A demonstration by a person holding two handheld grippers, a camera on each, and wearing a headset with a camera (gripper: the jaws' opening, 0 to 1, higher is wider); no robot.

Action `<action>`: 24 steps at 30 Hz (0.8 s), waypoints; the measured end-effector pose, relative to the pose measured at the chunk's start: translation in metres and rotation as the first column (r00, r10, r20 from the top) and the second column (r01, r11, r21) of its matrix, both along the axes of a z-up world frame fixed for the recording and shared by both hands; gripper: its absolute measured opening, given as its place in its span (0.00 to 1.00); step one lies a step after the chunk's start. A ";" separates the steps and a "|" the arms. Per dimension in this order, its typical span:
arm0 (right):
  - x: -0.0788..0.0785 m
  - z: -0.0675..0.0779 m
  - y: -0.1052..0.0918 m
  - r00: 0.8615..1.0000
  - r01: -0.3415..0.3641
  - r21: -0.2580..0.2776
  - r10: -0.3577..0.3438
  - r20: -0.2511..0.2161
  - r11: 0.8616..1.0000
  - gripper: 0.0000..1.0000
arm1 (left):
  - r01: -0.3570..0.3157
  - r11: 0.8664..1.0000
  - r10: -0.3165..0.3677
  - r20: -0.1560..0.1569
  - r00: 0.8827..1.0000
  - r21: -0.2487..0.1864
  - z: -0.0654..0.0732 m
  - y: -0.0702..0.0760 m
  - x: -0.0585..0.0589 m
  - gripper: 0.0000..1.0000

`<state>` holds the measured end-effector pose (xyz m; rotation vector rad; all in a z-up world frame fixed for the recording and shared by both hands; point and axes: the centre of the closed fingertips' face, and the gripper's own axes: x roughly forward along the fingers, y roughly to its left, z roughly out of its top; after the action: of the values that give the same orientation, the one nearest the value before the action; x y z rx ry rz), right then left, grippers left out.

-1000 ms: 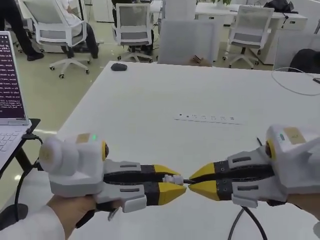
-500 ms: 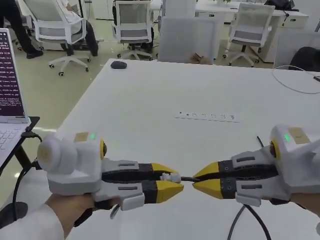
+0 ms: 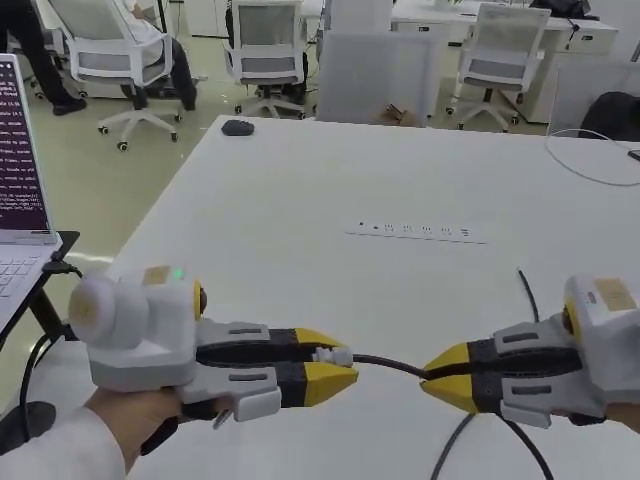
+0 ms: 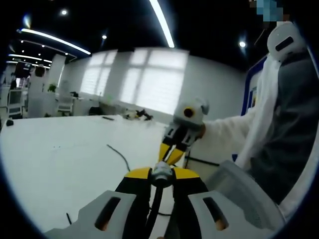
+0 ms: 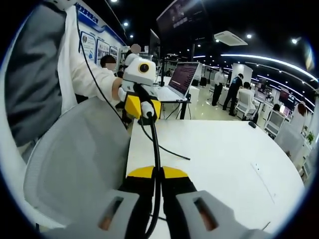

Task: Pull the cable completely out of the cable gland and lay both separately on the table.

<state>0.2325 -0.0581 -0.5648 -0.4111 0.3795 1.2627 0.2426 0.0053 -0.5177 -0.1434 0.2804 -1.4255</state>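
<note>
My left gripper [image 3: 345, 366] is shut on the small white cable gland [image 3: 333, 355], held above the near part of the white table [image 3: 330, 190]. A black cable [image 3: 388, 364] runs from the gland's tip across to my right gripper [image 3: 430, 378], which is shut on it. The two grippers face each other tip to tip with a gap between them. In the left gripper view the gland [image 4: 161, 173] sits between the yellow jaws. In the right gripper view the cable [image 5: 155, 149] stretches from my jaws to the gland [image 5: 147, 109]. More cable [image 3: 525, 290] trails on the table behind the right gripper.
A flush power strip [image 3: 415, 231] lies mid-table. A computer mouse [image 3: 237, 127] rests at the far left corner. A laptop [image 3: 20, 170] on a stand is at the left. Office chairs [image 3: 262, 55] stand beyond the table. A white cable [image 3: 590, 165] loops at the far right.
The grippers have moved apart: the right one has drawn back to the right with the cable, and a longer stretch of black cable now shows between the gland and the right jaws.
</note>
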 end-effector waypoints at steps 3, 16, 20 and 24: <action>-0.002 -0.017 -0.012 1.000 0.010 -0.057 -0.011 -0.018 0.998 0.03 | 0.000 1.000 0.000 -0.006 1.000 -0.002 0.000 0.000 -0.001 0.16; -0.008 -0.047 -0.039 0.994 0.075 -0.110 -0.083 -0.071 0.991 0.03 | 0.006 1.000 -0.006 -0.017 1.000 -0.005 0.000 0.000 -0.003 0.16; -0.007 -0.046 -0.040 0.993 0.083 -0.110 -0.092 -0.075 0.990 0.03 | 0.004 1.000 -0.004 -0.020 1.000 -0.007 0.000 -0.001 -0.003 0.16; -0.006 -0.046 -0.041 0.991 0.089 -0.111 -0.098 -0.086 0.990 0.03 | 0.003 1.000 -0.003 -0.019 1.000 -0.006 0.000 -0.002 -0.003 0.16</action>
<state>0.2260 -0.0987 -0.6111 -0.4228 0.5397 1.1753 0.2394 0.0036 -0.5177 -0.1615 0.2919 -1.4282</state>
